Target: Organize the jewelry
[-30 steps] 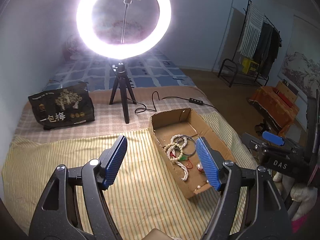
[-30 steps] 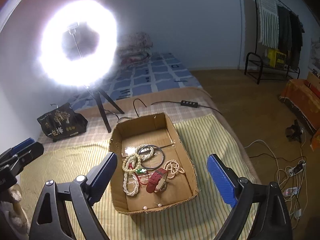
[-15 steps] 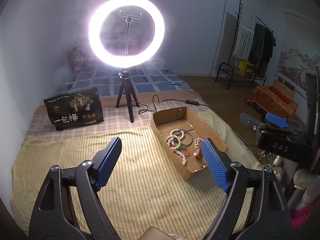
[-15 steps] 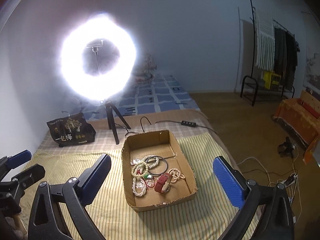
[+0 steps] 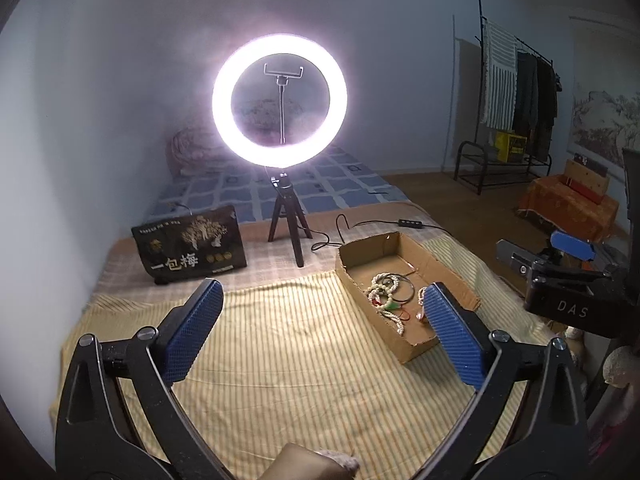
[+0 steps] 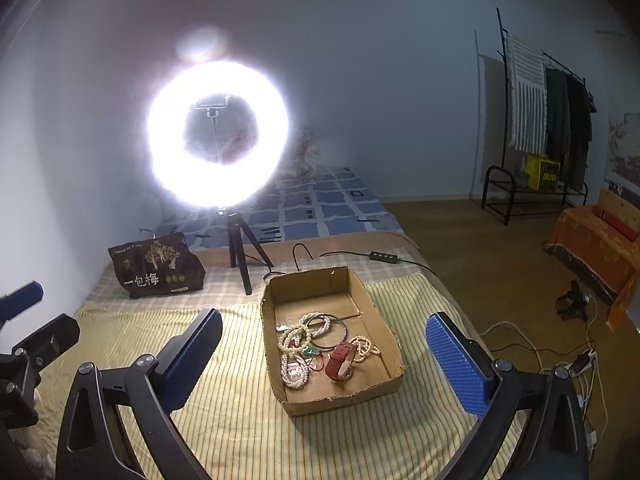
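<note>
An open cardboard box point(image 6: 384, 322) sits on the striped yellow cloth point(image 6: 224, 432); it also shows in the left wrist view point(image 5: 452, 276). In it lie pearl bead strands point(image 6: 294, 356), a dark bangle point(image 6: 328, 330), a red watch strap point(image 6: 339, 362) and a smaller peach bead string point(image 6: 366, 346). The beads show in the left wrist view point(image 5: 386, 292). My left gripper point(image 5: 322, 326) is open and empty, above the cloth left of the box. My right gripper point(image 6: 324, 354) is open and empty, high above the box's near end.
A lit ring light on a tripod point(image 5: 280, 100) stands behind the box, with its cable and switch point(image 6: 382, 257) on the bed. A black printed bag point(image 5: 190, 246) sits at the back left. Floor with cables point(image 6: 580, 360) lies off the bed's right edge.
Both grippers have pulled back and up from the box, which looks smaller and farther now. Both stayed open and empty. The jewelry has not moved.
</note>
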`<state>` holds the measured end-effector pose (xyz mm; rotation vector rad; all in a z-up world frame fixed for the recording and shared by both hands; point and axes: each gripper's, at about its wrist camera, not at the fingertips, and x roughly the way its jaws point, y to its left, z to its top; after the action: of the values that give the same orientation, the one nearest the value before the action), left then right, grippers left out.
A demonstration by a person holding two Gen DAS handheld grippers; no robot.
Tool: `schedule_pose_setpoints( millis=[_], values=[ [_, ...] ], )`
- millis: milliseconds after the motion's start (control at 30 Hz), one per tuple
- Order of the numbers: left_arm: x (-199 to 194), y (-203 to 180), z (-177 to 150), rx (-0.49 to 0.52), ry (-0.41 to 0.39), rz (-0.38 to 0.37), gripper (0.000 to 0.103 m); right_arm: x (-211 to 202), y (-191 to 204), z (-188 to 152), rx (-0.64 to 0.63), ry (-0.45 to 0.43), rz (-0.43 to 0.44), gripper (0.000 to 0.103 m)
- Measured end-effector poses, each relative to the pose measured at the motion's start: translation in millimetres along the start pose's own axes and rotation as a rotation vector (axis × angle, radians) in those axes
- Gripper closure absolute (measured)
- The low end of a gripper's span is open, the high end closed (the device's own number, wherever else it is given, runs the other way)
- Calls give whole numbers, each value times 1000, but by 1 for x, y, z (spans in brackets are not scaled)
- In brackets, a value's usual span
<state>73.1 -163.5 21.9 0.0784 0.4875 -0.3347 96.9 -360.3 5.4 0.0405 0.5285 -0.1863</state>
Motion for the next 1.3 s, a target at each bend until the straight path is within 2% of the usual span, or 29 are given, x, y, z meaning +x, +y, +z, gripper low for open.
schedule_pose_setpoints(
  millis=[267,1300],
  values=[
    [-5,-7,-8,25,36,-17,1,-5,3,-3,23,-17,-1,0],
    [-7,-10,-11,37,44,-3,0,-2,0,-8,46,-3,-13,0]
  ],
)
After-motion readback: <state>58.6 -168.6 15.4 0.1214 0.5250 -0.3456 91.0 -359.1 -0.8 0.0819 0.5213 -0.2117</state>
